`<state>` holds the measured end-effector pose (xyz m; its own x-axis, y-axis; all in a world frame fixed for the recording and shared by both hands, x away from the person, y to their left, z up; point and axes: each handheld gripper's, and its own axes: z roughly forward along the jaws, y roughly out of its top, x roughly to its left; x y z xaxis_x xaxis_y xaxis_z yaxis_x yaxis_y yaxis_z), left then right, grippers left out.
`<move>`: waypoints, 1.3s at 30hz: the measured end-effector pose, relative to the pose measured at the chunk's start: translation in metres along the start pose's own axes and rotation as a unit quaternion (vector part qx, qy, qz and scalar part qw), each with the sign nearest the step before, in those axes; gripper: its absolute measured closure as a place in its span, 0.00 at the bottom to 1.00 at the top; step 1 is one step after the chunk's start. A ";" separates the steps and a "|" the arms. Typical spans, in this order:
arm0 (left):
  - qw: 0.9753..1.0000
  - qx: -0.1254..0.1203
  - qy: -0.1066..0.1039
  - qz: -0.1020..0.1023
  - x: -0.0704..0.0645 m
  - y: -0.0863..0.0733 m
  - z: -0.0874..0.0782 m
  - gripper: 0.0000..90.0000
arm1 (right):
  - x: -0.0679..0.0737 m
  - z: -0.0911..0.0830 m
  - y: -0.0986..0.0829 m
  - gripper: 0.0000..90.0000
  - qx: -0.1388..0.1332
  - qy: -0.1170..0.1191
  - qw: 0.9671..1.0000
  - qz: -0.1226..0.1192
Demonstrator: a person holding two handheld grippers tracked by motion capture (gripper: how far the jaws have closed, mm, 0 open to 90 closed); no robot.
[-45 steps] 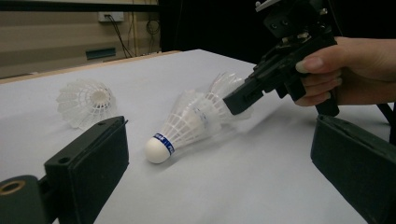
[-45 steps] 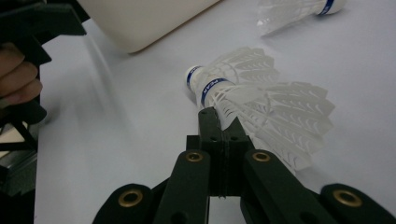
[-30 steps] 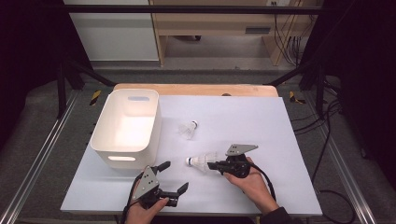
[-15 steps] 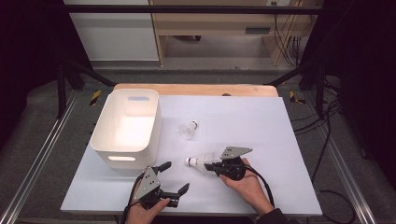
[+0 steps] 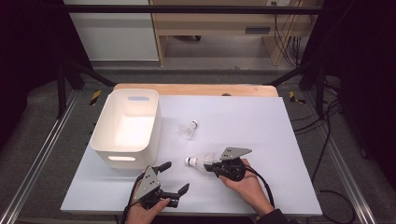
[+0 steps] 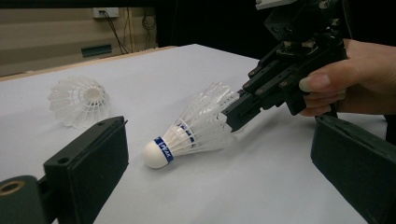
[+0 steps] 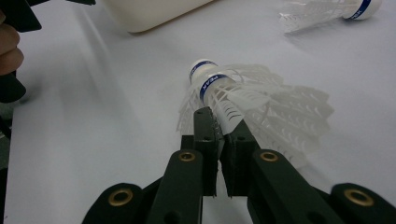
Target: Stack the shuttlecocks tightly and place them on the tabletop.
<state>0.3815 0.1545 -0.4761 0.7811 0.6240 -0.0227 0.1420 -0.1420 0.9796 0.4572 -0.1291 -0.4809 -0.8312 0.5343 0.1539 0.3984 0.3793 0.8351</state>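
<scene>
Right gripper [image 5: 211, 164]: closed on the feather skirt of the near shuttlecock [image 5: 200, 161], jaws pinched tight on the white feathers just behind the cork; held in a hand [image 5: 245, 183] at the front right of the tabletop [image 5: 261, 121].
Near shuttlecock: at the front middle of the tabletop, cork end with its blue band pointing left toward the bin; in the left gripper view [image 6: 187, 130] cork tip low at the surface, skirt raised toward the jaws; touching the tabletop or just above it, cannot tell.
Left gripper [image 5: 175, 178]: open, jaws spread wide, nothing between them; held in a hand [image 5: 142, 212] at the front edge, left of the right gripper, near the bin's front corner.
Far shuttlecock [image 5: 188, 129]: lying on its side on the tabletop, just right of the bin, well apart from both grippers.
Bin [image 5: 105, 140]: white, upright, with a handle slot, at the left side of the tabletop.
</scene>
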 end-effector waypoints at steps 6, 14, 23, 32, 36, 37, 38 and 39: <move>1.000 0.001 -0.003 -0.001 -0.001 0.000 0.001 0.04 | 0.003 -0.003 0.000 0.87 0.001 -0.002 1.000 -0.005; 1.000 0.001 -0.002 0.000 -0.001 0.000 0.001 0.04 | 0.006 -0.006 -0.001 0.74 0.010 -0.015 1.000 -0.009; 1.000 0.003 -0.004 0.003 0.000 0.000 0.002 0.04 | 0.009 -0.009 -0.003 0.55 0.018 -0.021 1.000 -0.010; 1.000 0.001 -0.003 0.001 0.001 0.000 0.002 0.03 | 0.011 -0.016 -0.004 0.39 0.018 -0.031 0.999 -0.002; 1.000 0.000 -0.003 0.003 0.000 0.000 0.002 0.03 | 0.015 -0.022 -0.007 0.34 0.015 -0.042 0.999 -0.003; 1.000 0.000 -0.003 0.002 0.000 0.000 0.002 0.03 | 0.015 -0.024 -0.008 0.32 0.012 -0.044 0.999 -0.002; 1.000 0.001 -0.004 0.003 0.000 0.000 0.002 0.03 | 0.015 -0.025 -0.008 0.30 0.010 -0.048 0.999 0.001; 1.000 0.001 -0.004 0.003 0.000 0.000 0.002 0.03 | 0.015 -0.027 -0.009 0.29 0.008 -0.052 0.999 0.004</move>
<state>0.3828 0.1524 -0.4764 0.7870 0.6166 -0.0183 0.1387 -0.1479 0.9792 0.4303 -0.1451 -0.4722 -0.7839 0.6122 0.1037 0.4107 0.3860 0.8260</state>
